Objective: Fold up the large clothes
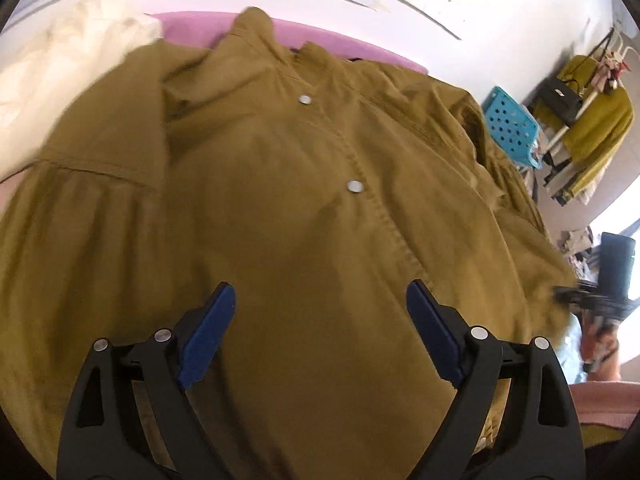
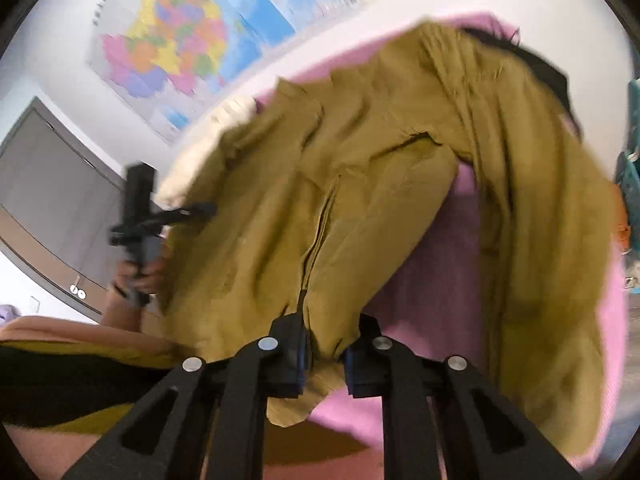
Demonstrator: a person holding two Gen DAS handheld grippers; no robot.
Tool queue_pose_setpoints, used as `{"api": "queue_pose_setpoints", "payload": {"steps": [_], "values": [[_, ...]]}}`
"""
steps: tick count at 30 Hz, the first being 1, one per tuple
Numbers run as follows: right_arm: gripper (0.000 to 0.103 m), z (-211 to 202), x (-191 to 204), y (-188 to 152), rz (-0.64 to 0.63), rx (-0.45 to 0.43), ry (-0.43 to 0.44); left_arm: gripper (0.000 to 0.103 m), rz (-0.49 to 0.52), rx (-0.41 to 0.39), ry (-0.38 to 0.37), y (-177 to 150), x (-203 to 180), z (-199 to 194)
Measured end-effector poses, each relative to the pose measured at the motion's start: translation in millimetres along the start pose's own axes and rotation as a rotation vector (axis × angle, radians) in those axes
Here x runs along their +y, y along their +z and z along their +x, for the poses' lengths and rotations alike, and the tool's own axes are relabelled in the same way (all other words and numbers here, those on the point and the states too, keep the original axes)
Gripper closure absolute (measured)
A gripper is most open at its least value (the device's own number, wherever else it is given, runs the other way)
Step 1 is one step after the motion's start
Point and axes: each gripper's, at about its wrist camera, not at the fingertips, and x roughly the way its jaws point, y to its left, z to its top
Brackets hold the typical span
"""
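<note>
An olive-brown jacket (image 1: 280,200) with silver snap buttons (image 1: 354,186) lies front up on a pink surface (image 1: 192,28). My left gripper (image 1: 320,292) hovers over its lower front, blue pads wide apart, open, with nothing between them. At the right edge of this view, blurred, is my right gripper (image 1: 576,296) in a person's hand. In the right wrist view my right gripper (image 2: 326,344) is shut on a fold of the jacket (image 2: 400,160) at its edge, lifting it off the pink surface (image 2: 432,280). The left gripper (image 2: 200,210) shows at the jacket's left side.
A white cloth or pillow (image 1: 60,72) lies at the far left. A blue perforated basket (image 1: 508,128) and a rack of clothes (image 1: 592,120) stand to the right. Something black (image 2: 540,68) lies under the jacket's far edge. A map (image 2: 192,40) hangs on the wall.
</note>
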Motion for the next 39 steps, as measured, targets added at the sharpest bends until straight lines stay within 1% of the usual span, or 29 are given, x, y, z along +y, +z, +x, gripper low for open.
{"api": "queue_pose_setpoints", "payload": {"steps": [1, 2, 3, 5, 6, 7, 8, 9, 10, 11, 12, 13, 14, 15, 16, 19, 22, 23, 25, 26, 27, 28, 29, 30, 31, 32, 33, 36, 39], "values": [[0.09, -11, 2, -4, 0.002, -0.01, 0.005, 0.017, -0.005, -0.006, 0.008, 0, 2, -2], [0.09, -19, 5, -10, -0.003, -0.007, -0.016, 0.017, -0.011, -0.011, 0.01, 1, 5, -4], [0.09, -17, 5, -17, 0.0, 0.022, -0.066, 0.017, -0.018, -0.011, 0.013, 2, 6, -5], [0.088, -1, -11, -32, 0.065, 0.082, -0.079, 0.017, -0.024, -0.009, 0.022, 6, 7, -5], [0.081, 11, -19, -40, 0.075, 0.138, -0.133, 0.017, -0.017, -0.008, 0.027, 8, 5, -4], [0.076, 19, -31, -48, 0.065, 0.187, -0.18, 0.017, -0.011, -0.006, 0.037, 9, 2, -3], [0.072, 22, -33, -53, 0.061, 0.215, -0.197, 0.017, -0.001, -0.002, 0.044, 10, -2, -2], [0.062, 15, -29, -51, 0.065, 0.187, -0.181, 0.017, 0.01, 0.002, 0.043, 9, -4, -2], [0.055, 6, -25, -49, 0.059, 0.157, -0.176, 0.017, 0.024, 0.005, 0.039, 9, -9, -2], [0.04, -10, -17, -44, 0.022, 0.096, -0.181, 0.016, 0.036, 0.007, 0.037, 9, -13, -1], [0.032, -26, -8, -40, -0.019, 0.041, -0.188, 0.015, 0.045, 0.007, 0.033, 9, -16, 0], [0.03, -35, -4, -36, -0.048, 0.005, -0.2, 0.015, 0.059, 0.005, 0.025, 10, -20, 1], [0.024, -50, 1, -30, -0.081, -0.051, -0.233, 0.014, 0.068, 0.002, 0.017, 11, -23, 2], [0.02, -61, 2, -24, -0.101, -0.109, -0.279, 0.013, 0.074, 0.001, 0.005, 12, -27, 4], [0.02, -66, -2, -18, -0.1, -0.144, -0.335, 0.013, 0.077, 0.002, -0.005, 12, -32, 5], [0.02, -53, -24, 2, -0.07, -0.143, -0.455, 0.013, 0.096, 0.008, -0.028, 16, -46, 13], [0.022, -19, -42, 11, -0.096, -0.073, -0.482, 0.013, 0.117, 0.011, -0.053, 17, -63, 18], [0.024, -4, -44, 14, -0.115, -0.046, -0.477, 0.013, 0.121, 0.012, -0.064, 18, -68, 19], [0.024, 10, -55, 10, -0.142, -0.013, -0.457, 0.013, 0.125, 0.015, -0.084, 19, -76, 23], [0.027, 16, -60, 12, -0.151, 0.01, -0.475, 0.013, 0.128, 0.02, -0.095, 19, -80, 25], [0.038, 23, -66, 14, -0.16, 0.044, -0.493, 0.013, 0.131, 0.023, -0.1, 19, -83, 26], [0.047, 29, -69, 15, -0.164, 0.072, -0.493, 0.013, 0.137, 0.027, -0.102, 19, -86, 28], [0.074, 28, -74, 16, -0.15, 0.087, -0.489, 0.012, 0.143, 0.032, -0.103, 19, -89, 30], [0.088, 22, -82, 17, -0.117, 0.093, -0.476, 0.012, 0.147, 0.037, -0.103, 20, -91, 32], [0.09, 16, -88, 21, -0.095, 0.092, -0.454, 0.012, 0.15, 0.042, -0.102, 20, -93, 33], [0.095, 2, -92, 29, -0.063, 0.074, -0.41, 0.012, 0.153, 0.046, -0.102, 21, -93, 35], [0.096, -11, -93, 37, -0.041, 0.048, -0.392, 0.012, 0.154, 0.048, -0.102, 22, -94, 35], [0.097, -61, -89, 67, 0.027, -0.053, -0.288, 0.012, 0.154, 0.048, -0.103, 28, -94, 36], [0.097, -95, -67, 98, 0.031, -0.119, -0.187, 0.012, 0.163, 0.032, -0.102, 36, -94, 33]]}}
